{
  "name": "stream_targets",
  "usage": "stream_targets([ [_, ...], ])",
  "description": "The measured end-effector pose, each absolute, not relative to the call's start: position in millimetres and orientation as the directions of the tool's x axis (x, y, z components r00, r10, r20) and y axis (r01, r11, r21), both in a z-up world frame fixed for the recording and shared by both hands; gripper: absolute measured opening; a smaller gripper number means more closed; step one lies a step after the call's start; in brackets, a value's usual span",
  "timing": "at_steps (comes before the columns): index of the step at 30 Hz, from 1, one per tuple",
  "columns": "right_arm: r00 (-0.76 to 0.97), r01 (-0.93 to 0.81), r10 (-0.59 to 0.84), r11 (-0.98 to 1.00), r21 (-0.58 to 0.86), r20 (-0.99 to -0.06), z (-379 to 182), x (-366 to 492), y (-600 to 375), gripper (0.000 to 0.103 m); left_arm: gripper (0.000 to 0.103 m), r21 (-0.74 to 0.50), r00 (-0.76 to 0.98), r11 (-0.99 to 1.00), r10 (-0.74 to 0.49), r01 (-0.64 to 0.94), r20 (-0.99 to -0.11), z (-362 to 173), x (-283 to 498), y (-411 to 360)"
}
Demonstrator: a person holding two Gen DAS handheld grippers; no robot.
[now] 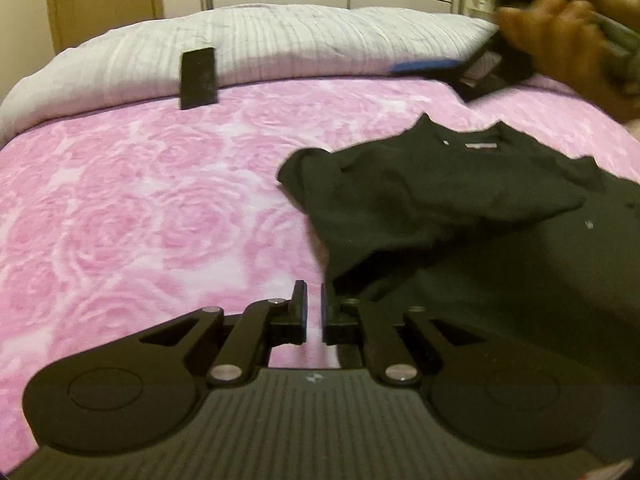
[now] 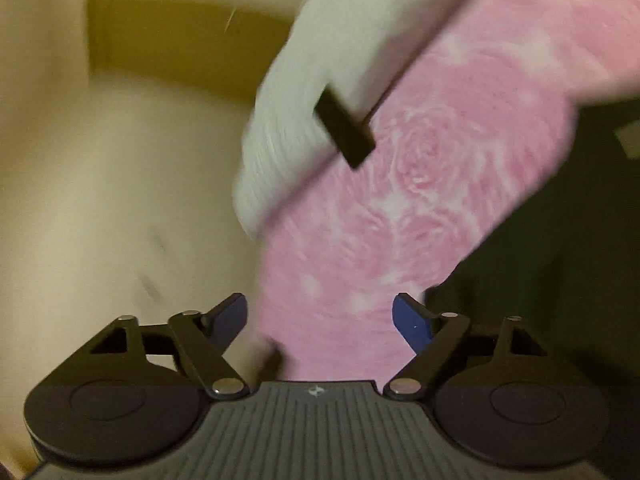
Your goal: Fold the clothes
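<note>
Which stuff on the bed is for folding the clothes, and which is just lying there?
For the job:
black shirt
left gripper, jaws nearly shut, nothing between them
right gripper, jaws open, empty

Just lying about:
small black block against the white pillow
pink rose blanket

open pink bedspread (image 1: pixel 120 208) left, black shirt (image 1: pixel 440 200) right, dark block (image 1: pixel 199 78) by pillow (image 1: pixel 280 40)
</note>
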State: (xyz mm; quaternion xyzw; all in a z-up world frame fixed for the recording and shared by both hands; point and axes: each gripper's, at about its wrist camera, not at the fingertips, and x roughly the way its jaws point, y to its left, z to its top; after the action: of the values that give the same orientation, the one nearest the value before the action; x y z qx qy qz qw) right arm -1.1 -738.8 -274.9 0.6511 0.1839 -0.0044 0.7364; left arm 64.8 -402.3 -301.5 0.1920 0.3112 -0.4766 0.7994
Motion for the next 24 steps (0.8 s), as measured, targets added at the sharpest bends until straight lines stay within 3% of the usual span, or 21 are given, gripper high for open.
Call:
stream_targets([
  [5, 0.999, 0.048, 0.03, -0.239, 0.97, -0.042, -287, -73, -732, 0.09, 0.013, 0.039, 0.375, 0.475, -0.638, 0.879, -0.672, -278, 58, -391],
  [9, 0.999, -0.009, -0.04, -0.27, 0.963, -0.002, -278, -113, -719, 0.089, 0.014, 0.073, 0.368, 0.434, -0.649, 0.898, -0.666, -262, 42, -387],
  [14, 0.995, -0.017, -0.104, -0.258, 0.966, -0.01, -267, -153, -712, 0.063, 0.014, 0.112, 0.347, 0.369, -0.664, 0.922, -0.662, -247, 13, -390],
  [18, 0.99, -0.042, -0.14, -0.247, 0.968, 0.008, -259, -175, -711, 0.032, 0.014, 0.13, 0.337, 0.337, -0.681, 0.932, -0.651, -235, -8, -393],
  [20, 0.989, -0.049, -0.149, -0.242, 0.969, 0.013, -255, -183, -711, 0.026, 0.014, 0.134, 0.335, 0.329, -0.689, 0.935, -0.643, -231, -16, -396],
  [22, 0.988, -0.054, -0.156, -0.232, 0.971, 0.018, -251, -193, -711, 0.004, 0.014, 0.137, 0.329, 0.317, -0.699, 0.939, -0.636, -227, -23, -400],
  [24, 0.985, -0.072, -0.168, -0.239, 0.968, 0.031, -248, -201, -711, 0.004, 0.014, 0.14, 0.323, 0.305, -0.707, 0.942, -0.629, -224, -29, -402],
])
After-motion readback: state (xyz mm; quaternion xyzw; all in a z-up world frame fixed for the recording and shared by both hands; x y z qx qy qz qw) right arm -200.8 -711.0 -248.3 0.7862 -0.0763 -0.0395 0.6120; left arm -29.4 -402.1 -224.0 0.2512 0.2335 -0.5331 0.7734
